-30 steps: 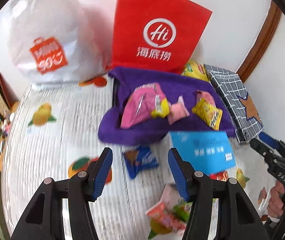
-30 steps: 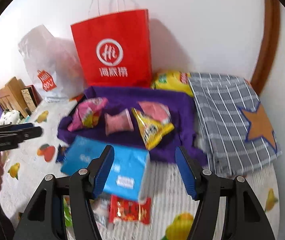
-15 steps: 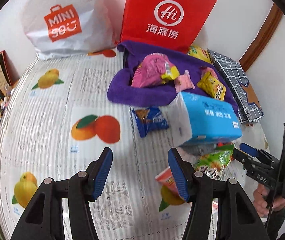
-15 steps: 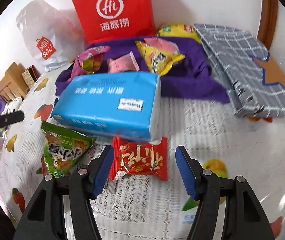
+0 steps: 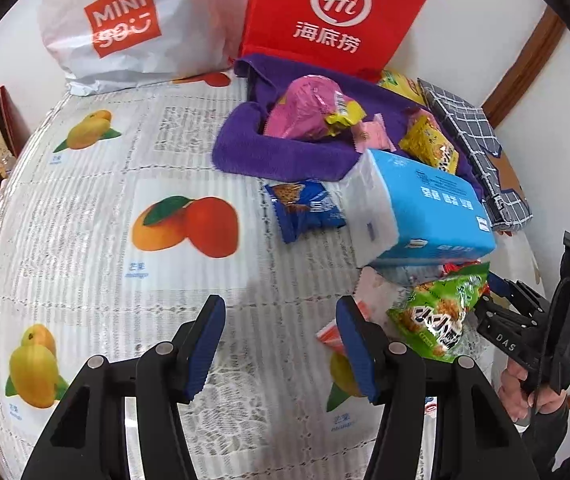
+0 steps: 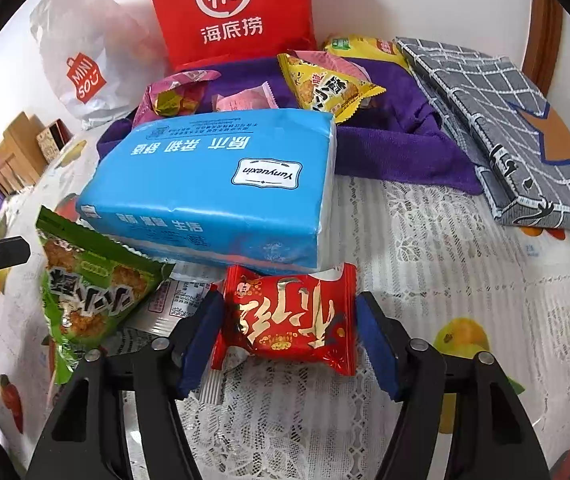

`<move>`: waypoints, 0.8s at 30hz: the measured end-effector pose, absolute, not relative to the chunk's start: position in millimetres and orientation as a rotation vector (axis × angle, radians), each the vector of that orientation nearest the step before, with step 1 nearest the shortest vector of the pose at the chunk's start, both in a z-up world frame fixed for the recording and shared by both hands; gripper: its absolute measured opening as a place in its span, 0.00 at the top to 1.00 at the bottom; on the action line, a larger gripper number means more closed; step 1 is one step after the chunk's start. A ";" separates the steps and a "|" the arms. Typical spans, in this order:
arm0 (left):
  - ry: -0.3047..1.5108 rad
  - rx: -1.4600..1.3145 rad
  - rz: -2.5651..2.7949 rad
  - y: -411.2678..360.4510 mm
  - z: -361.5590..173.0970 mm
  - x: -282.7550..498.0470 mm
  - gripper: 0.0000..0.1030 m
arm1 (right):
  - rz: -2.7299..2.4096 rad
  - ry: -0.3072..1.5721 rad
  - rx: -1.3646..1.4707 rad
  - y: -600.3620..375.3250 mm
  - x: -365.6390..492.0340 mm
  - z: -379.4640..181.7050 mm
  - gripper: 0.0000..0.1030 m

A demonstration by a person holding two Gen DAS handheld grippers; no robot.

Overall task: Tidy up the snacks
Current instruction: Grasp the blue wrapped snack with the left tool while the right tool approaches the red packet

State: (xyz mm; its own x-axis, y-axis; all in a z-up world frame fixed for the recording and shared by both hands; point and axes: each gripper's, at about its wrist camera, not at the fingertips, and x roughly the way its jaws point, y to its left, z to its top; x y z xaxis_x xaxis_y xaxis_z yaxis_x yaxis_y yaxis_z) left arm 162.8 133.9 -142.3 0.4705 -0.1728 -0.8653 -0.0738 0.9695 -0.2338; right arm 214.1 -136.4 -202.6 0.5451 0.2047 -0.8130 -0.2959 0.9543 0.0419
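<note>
A red snack packet (image 6: 289,316) lies flat on the lace tablecloth between the fingers of my right gripper (image 6: 289,312). The jaws are closing on it; both pads stand at its side edges and the wrapper shows no squeeze. Just behind it a blue tissue pack (image 6: 221,184) rests on a green snack bag (image 6: 89,292). My left gripper (image 5: 281,312) hovers open over bare cloth, with the green snack bag (image 5: 437,316) to its right and a blue cookie packet (image 5: 305,208) ahead. A purple towel (image 5: 285,156) further back holds pink and yellow snack bags.
A red paper bag (image 5: 333,12) and a white plastic bag (image 5: 125,24) stand against the wall. A folded grey checked cloth (image 6: 505,120) lies at the right. A hand (image 5: 525,396) grips the right tool. Fruit-print tablecloth (image 5: 105,240) stretches out at the left.
Both grippers have sunk toward the table. The right one came down around the red packet and its fingers have narrowed. The left fingers keep the same gap.
</note>
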 end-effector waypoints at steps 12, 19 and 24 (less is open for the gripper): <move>1.079 -0.230 -0.044 119.8 -151.0 198.4 0.46 | 0.255 0.910 -0.011 -194.8 211.6 -198.7 0.50; 1.044 -0.304 -0.043 123.0 -159.6 236.4 0.46 | 0.246 0.875 -0.024 -193.7 206.9 -205.7 0.48; 1.047 -0.268 -0.015 121.1 -176.3 255.3 0.46 | 0.246 0.873 -0.023 -194.1 207.4 -206.6 0.48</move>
State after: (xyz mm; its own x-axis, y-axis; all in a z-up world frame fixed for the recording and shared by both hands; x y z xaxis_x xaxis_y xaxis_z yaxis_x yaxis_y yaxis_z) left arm 255.3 121.1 -176.3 0.5029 -0.1393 -0.8531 -0.1155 0.9673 -0.2260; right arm 207.4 -194.1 -206.6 0.6161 0.2045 -0.7607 -0.2230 0.9715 0.0805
